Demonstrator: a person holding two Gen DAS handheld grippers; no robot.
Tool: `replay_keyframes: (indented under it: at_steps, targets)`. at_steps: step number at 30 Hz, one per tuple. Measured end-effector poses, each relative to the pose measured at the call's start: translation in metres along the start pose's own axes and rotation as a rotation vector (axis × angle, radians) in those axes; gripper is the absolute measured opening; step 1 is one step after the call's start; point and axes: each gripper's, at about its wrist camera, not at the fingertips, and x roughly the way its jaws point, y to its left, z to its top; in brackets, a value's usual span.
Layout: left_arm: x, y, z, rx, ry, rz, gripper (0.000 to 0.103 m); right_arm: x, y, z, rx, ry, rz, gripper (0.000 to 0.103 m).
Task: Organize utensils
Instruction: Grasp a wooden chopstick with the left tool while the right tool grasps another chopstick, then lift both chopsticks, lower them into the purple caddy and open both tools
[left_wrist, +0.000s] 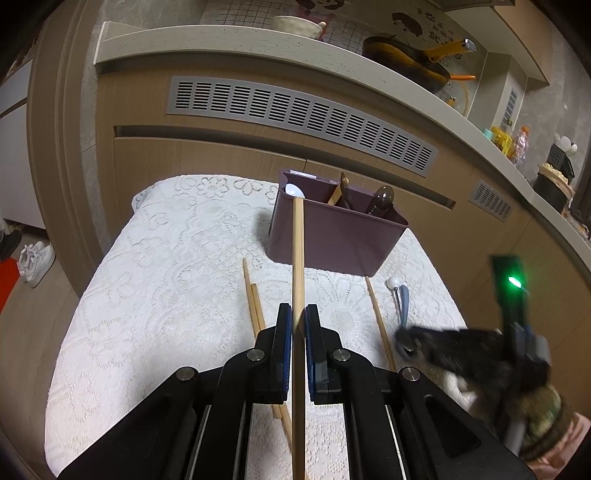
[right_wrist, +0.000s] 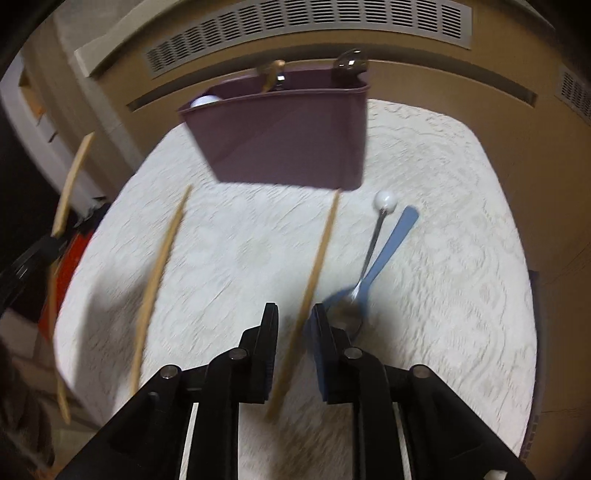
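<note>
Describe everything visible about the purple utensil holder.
The purple utensil holder is a matte, plastic-looking rectangular bin with slightly tapered walls and a divided interior. It stands upright at the far edge of the white lace cloth, against the wooden cabinet front. A white spoon bowl shows in its left section; dark spoons and a wooden utensil poke out on the right. Neither gripper touches it.

a home kitchen: frying pans (left_wrist: 417, 61) on a countertop (left_wrist: 229, 46) above wooden cabinets (left_wrist: 207, 155).
</note>
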Motion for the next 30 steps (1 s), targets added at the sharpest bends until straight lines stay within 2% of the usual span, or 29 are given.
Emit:
replay_keyframes:
  at_steps: [3,4,5,7,8,9,10,13,16,22,26,30]
  targets:
    - [-0.002,0.001,-0.001,-0.001,0.001,0.001,0.007,0.024,-0.001,0.022,0.009,0.015,-0.05,0.024]
    - [-0.003,0.001,-0.001,0.0,0.0,0.0,0.007,0.046,-0.001,0.036,0.014,0.027,-0.125,0.024]
    - [-0.006,0.002,-0.001,0.001,-0.003,-0.001,0.007,0.054,-0.001,0.04,0.012,0.046,-0.161,0.024]
    - [-0.01,0.004,0.0,0.0,-0.013,-0.01,0.007,0.06,0.001,0.043,0.008,0.048,-0.183,0.024]
    - [-0.013,0.004,0.001,0.0,-0.02,-0.015,0.007,0.06,0.006,0.046,-0.013,0.038,-0.193,0.022]
    - [-0.015,0.005,0.002,-0.002,-0.027,-0.022,0.007,0.062,0.01,0.046,-0.04,0.05,-0.195,0.012]
    - [-0.017,0.006,0.002,-0.007,-0.033,-0.029,0.007,0.062,0.015,0.045,-0.066,0.048,-0.19,0.008]
    - [-0.021,0.009,0.005,-0.028,-0.046,-0.063,0.007,0.053,0.022,0.039,-0.094,0.02,-0.178,0.007]
    - [-0.022,0.009,0.006,-0.046,-0.049,-0.094,0.007,0.028,0.016,0.036,-0.052,-0.025,-0.103,0.006]
    - [-0.031,-0.001,0.011,-0.071,-0.082,-0.164,0.007,-0.056,0.014,0.022,-0.04,-0.163,0.046,0.006]
    - [-0.039,-0.012,0.016,-0.074,-0.106,-0.206,0.007,-0.099,0.014,0.012,-0.057,-0.234,0.098,0.006]
    - [-0.057,-0.025,0.032,-0.056,-0.163,-0.253,0.007,-0.129,0.018,0.012,-0.042,-0.305,0.135,0.006]
